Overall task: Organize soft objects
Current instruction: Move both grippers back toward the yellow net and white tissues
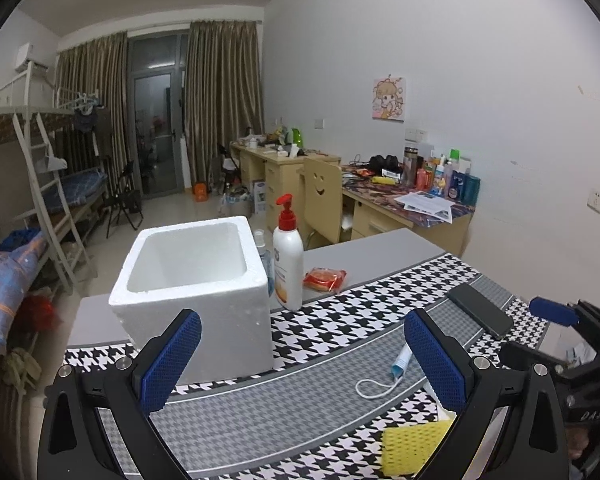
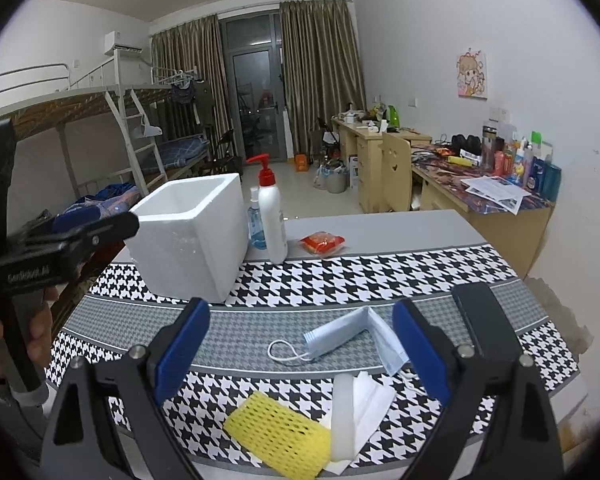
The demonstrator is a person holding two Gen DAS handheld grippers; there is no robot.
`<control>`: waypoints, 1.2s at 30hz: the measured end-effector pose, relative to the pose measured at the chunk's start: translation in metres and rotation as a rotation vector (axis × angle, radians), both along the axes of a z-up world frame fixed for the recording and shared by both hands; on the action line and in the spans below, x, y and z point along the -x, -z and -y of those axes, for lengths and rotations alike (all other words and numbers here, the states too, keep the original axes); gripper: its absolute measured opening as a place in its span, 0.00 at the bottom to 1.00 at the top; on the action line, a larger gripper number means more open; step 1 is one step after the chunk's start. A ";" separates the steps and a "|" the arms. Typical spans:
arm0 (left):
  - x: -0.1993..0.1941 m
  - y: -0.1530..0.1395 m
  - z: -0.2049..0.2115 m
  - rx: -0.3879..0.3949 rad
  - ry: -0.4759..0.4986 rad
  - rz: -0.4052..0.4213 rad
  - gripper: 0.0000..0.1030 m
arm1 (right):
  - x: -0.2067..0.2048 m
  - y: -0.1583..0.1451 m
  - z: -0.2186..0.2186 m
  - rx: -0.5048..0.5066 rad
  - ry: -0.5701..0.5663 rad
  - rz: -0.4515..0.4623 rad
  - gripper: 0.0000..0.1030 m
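A white foam box stands open-topped on the houndstooth mat; it also shows in the right wrist view. A blue face mask, a yellow foam net sleeve and white foam sheets lie on the mat's near part. My left gripper is open and empty, above the mat right of the box. My right gripper is open and empty, above the mask and sleeve. The mask and sleeve show partly behind the left gripper's right finger.
A pump lotion bottle and a small blue spray bottle stand right of the box. A red snack packet lies beyond the mat. A black phone lies at the right. Desks, a chair and bunk beds fill the room behind.
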State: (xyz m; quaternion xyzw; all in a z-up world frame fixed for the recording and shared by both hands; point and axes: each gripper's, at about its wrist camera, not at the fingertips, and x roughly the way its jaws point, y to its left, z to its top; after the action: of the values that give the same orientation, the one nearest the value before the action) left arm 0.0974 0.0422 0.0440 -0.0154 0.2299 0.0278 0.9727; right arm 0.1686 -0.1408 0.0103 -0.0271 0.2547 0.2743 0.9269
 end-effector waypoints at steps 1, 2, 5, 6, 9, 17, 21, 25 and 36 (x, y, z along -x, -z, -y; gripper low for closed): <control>0.002 0.001 0.003 -0.001 0.002 0.002 0.99 | 0.000 0.000 0.002 0.000 0.004 0.001 0.92; 0.005 0.002 0.006 0.002 0.005 0.003 0.99 | 0.002 0.000 0.003 0.000 0.007 0.003 0.92; 0.013 0.006 0.010 0.015 0.009 0.011 0.99 | 0.005 0.002 0.008 -0.003 0.009 0.001 0.92; 0.015 0.007 0.012 0.017 0.011 0.011 0.99 | 0.006 0.003 0.010 -0.003 0.010 0.001 0.92; 0.020 0.011 0.019 0.015 0.019 0.015 0.99 | 0.009 0.006 0.013 -0.005 0.012 0.000 0.92; 0.028 0.020 0.030 0.021 0.039 0.017 0.99 | 0.017 0.009 0.020 0.003 0.025 0.016 0.92; 0.029 0.029 0.034 0.033 0.052 0.013 0.99 | 0.018 0.013 0.027 0.001 0.041 0.009 0.92; 0.032 0.037 0.039 0.046 0.059 0.014 0.99 | 0.018 0.015 0.030 -0.001 0.045 -0.007 0.92; 0.035 0.066 0.054 0.054 0.072 -0.025 0.99 | 0.022 0.028 0.039 0.001 0.066 -0.015 0.92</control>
State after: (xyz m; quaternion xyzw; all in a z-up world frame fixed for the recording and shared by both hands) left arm 0.0625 -0.0122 -0.0223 -0.0329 0.2432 -0.0131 0.9693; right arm 0.1470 -0.1795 -0.0174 -0.0170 0.2625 0.2439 0.9334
